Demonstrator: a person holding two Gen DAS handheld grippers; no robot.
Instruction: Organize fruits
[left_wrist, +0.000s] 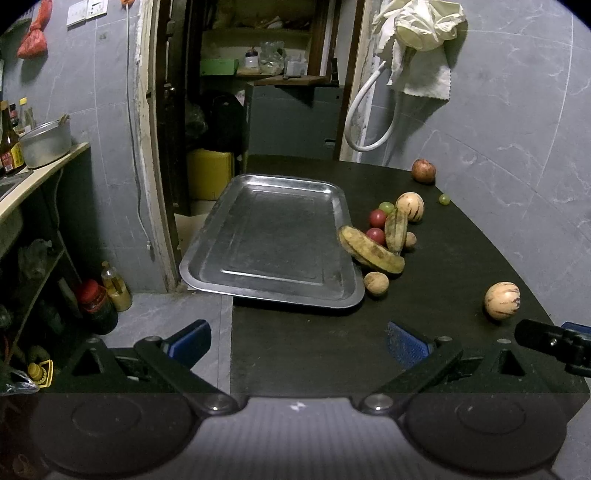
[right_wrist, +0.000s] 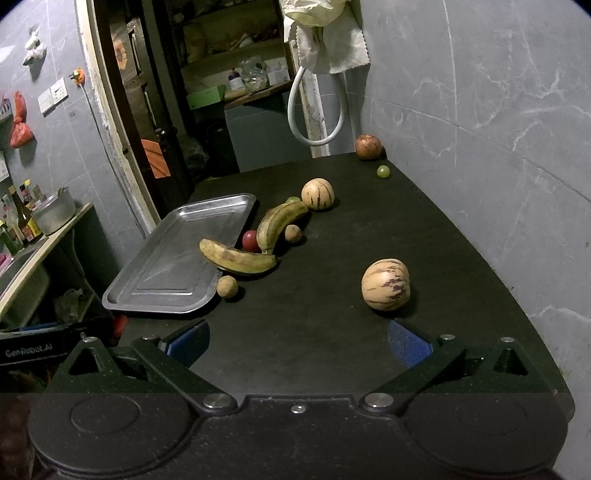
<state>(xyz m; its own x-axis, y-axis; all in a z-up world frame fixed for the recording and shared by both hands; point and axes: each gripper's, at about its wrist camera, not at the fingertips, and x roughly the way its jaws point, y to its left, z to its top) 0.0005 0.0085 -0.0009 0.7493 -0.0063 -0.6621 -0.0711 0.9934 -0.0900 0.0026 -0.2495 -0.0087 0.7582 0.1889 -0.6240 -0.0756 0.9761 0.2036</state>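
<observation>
An empty steel tray (left_wrist: 273, 236) (right_wrist: 173, 254) lies at the left edge of a dark table (left_wrist: 443, 295) (right_wrist: 332, 332). Two bananas (left_wrist: 371, 251) (right_wrist: 238, 256) lie beside it, one resting on the tray's rim. Two red round fruits (left_wrist: 376, 218), small brown fruits (right_wrist: 226, 286), green grapes (right_wrist: 383, 171), two striped yellow melons (right_wrist: 385, 284) (left_wrist: 502, 300) and a red apple (right_wrist: 368, 146) are scattered to the right. My left gripper (left_wrist: 299, 341) is open in front of the tray. My right gripper (right_wrist: 299, 341) is open, just short of the near melon.
A grey tiled wall (right_wrist: 498, 147) borders the table on the right. A doorway with shelves (left_wrist: 258, 55) is behind. A counter with a pot and bottles (left_wrist: 44, 144) stands at the left. Jars and bottles (left_wrist: 99, 302) stand on the floor.
</observation>
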